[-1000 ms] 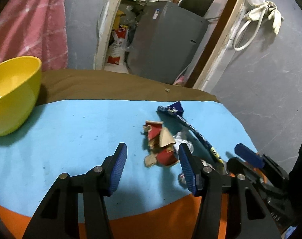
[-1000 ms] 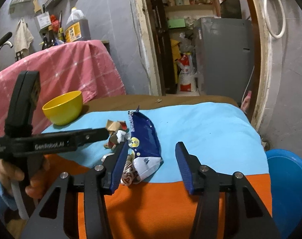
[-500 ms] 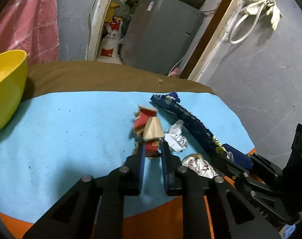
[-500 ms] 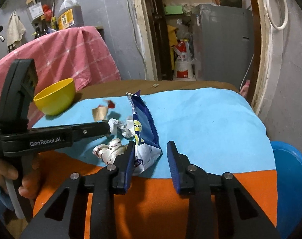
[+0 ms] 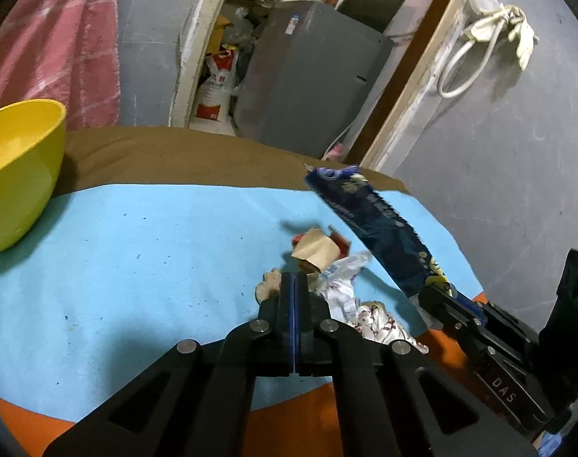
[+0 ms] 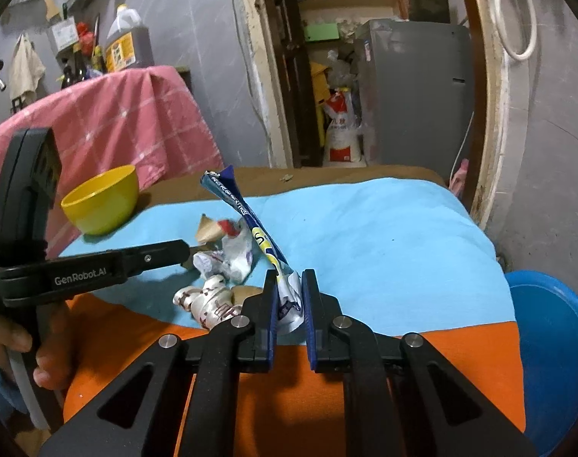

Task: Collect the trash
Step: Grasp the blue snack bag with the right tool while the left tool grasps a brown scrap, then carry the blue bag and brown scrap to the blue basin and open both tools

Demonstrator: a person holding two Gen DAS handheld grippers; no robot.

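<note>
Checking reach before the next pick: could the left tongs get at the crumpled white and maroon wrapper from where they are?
Probably yes. The crumpled white and maroon wrapper lies uncovered just right of the left tongs, but they are shut, seemingly on a torn cardboard scrap, so must open first.

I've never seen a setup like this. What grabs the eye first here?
Probably the right claw, shut on one end of a long blue snack wrapper that rears up over the light blue cloth. Beside it lies a small heap of crumpled wrappers, and a bright yellow bowl sits far left.
</note>
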